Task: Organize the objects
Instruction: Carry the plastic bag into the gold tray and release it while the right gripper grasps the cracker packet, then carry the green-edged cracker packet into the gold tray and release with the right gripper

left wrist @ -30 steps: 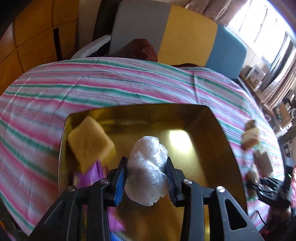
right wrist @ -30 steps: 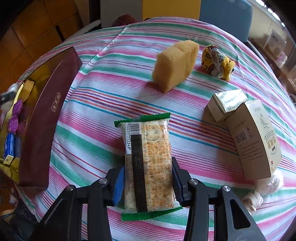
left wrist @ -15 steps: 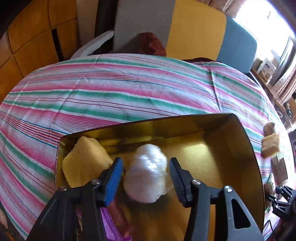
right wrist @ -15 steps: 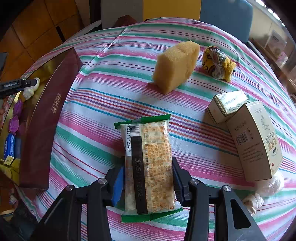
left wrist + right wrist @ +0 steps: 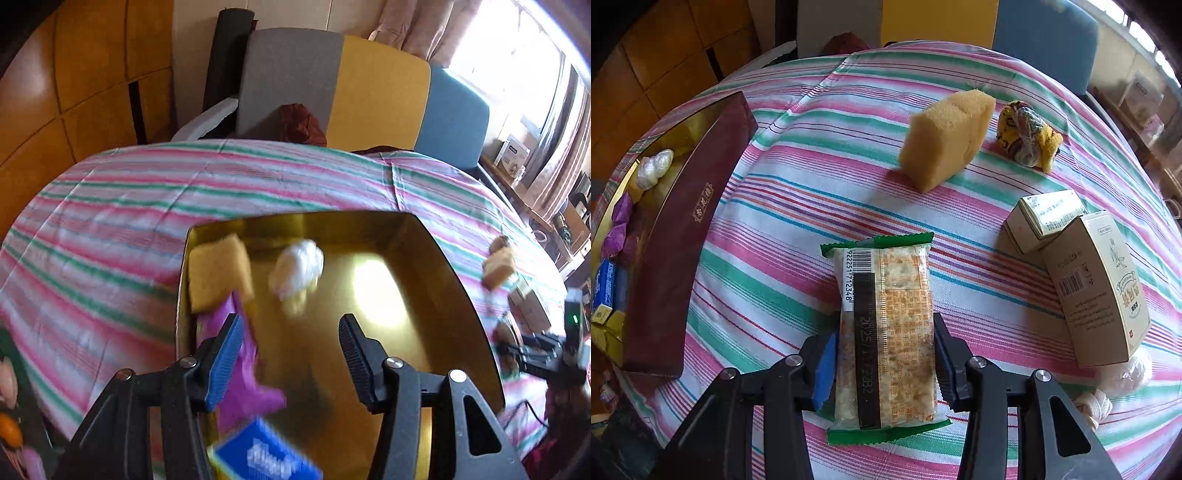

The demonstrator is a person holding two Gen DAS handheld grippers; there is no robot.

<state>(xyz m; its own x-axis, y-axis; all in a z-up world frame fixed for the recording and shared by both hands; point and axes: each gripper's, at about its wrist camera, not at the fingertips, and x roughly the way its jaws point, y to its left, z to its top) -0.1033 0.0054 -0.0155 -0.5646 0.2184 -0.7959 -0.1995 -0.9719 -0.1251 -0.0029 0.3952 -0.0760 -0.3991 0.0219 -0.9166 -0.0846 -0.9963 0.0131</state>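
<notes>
My left gripper stands open and empty above the gold-lined box. A white plastic-wrapped ball lies loose on the box floor, ahead of the fingertips. Beside it are a yellow sponge, a purple wrapper and a blue packet. In the right wrist view my right gripper is closing its jaws on a green-edged cracker packet, and the pads press its long sides. The packet rests on the striped tablecloth.
The box's maroon wall runs along the left. On the cloth lie a second sponge, a yellow patterned bundle, two cream cartons and white wrapped bits. Chairs stand behind the table.
My left gripper opened and let go of the white ball, then drew back and up; the ball now lies in the box. The right gripper and its packet stayed put.
</notes>
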